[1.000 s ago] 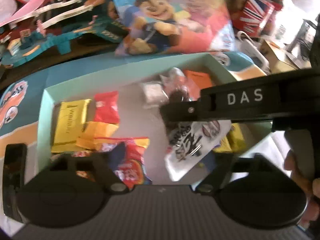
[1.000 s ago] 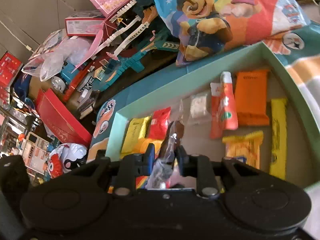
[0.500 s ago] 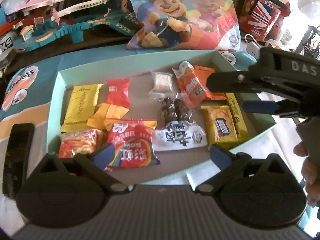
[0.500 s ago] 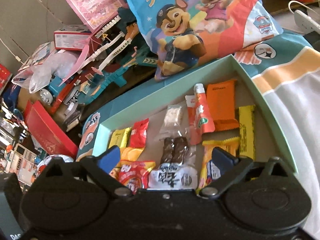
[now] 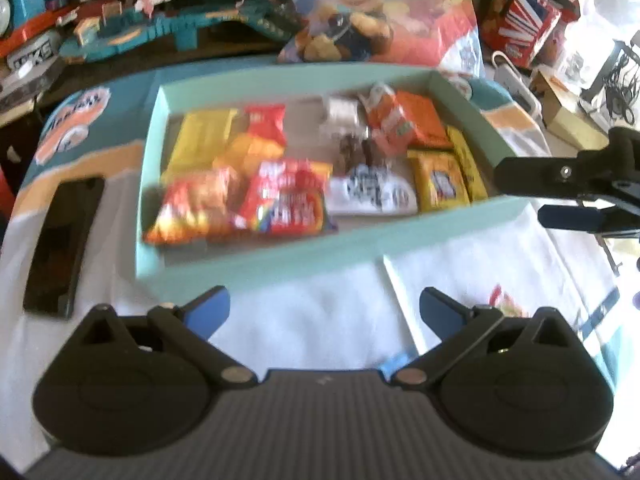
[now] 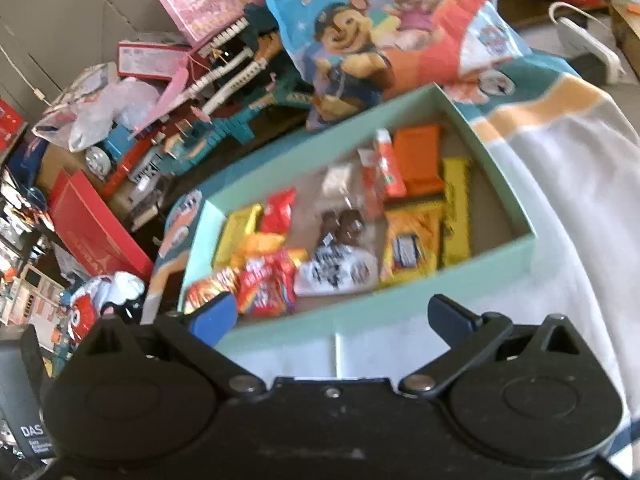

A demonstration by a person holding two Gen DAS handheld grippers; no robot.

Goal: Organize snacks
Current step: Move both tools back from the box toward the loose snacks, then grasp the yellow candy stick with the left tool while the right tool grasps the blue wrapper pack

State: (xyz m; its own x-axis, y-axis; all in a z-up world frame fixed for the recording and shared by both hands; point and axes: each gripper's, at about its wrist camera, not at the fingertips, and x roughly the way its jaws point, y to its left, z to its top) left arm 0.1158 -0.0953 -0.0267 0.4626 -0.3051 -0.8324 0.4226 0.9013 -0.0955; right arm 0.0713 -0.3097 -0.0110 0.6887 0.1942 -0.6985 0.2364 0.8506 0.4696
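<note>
a: where are the snacks?
b: they lie in a shallow mint-green box (image 5: 256,264) on a white, teal and orange cloth (image 5: 312,320). a yellow pack (image 5: 200,140) sits at the box's left, and a small red pack (image 5: 266,124) touches it. a rainbow-striped red bag (image 5: 284,200) lies at the front, with a white pouch (image 5: 372,194) beside it and two dark chocolates (image 6: 342,226) just behind the pouch. an orange pack (image 6: 418,160) fills the far right corner.

a: what are the grippers doing?
b: the left gripper (image 5: 324,310) is spread wide, its blue pads over bare cloth in front of the box, holding nothing. the right gripper (image 6: 332,314) is also fully spread and empty, near the box's front wall.

a: anything else nearby?
b: a dark phone (image 5: 64,240) lies left of the box. a cartoon-dog bag (image 6: 384,36) leans behind it.
</note>
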